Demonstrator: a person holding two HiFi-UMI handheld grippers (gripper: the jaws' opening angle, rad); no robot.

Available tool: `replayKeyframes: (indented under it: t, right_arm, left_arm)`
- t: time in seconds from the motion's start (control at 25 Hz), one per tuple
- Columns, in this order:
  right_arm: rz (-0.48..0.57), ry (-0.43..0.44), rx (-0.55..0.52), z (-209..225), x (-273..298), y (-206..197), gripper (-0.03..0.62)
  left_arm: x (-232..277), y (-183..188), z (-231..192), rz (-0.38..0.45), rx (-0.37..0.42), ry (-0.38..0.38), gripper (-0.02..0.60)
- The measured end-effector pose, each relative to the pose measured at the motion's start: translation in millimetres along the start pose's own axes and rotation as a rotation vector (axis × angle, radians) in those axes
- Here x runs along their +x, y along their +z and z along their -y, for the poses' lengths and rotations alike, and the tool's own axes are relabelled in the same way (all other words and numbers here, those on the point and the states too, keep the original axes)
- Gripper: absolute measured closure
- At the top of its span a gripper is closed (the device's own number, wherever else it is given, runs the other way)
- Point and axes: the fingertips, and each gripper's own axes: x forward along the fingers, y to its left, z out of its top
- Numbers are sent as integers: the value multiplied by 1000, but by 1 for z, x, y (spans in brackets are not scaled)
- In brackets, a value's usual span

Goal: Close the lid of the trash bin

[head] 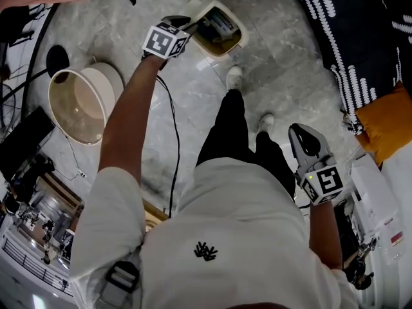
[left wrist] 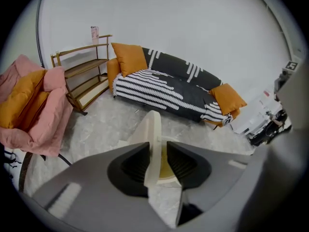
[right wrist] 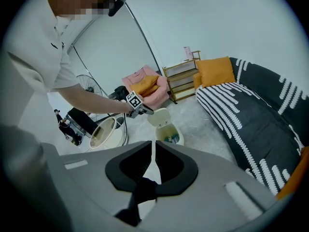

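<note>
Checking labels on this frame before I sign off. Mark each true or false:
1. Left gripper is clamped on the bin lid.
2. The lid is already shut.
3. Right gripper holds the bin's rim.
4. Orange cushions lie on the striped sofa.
1. True. The left gripper has its jaws closed on the cream lid.
2. False. The lid stands raised and the trash bin is open, with things visible inside.
3. False. The right gripper hangs at the person's side, apart from the bin, with its jaws together and nothing between them.
4. True. An orange cushion sits at each end of the black and white sofa.
</note>
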Motion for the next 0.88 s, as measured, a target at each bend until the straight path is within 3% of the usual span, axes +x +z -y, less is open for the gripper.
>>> replayKeyframes:
  t: [0.44,0.88]
  right_arm:
    - [-18,0,11,-3,5,-12,572]
    - [-52,-4,28,3,15,-14,571]
  left_arm:
    - [38,-21,48,-18,-23,-96,414]
    - [78,-45,83,-98,-4,-214,423]
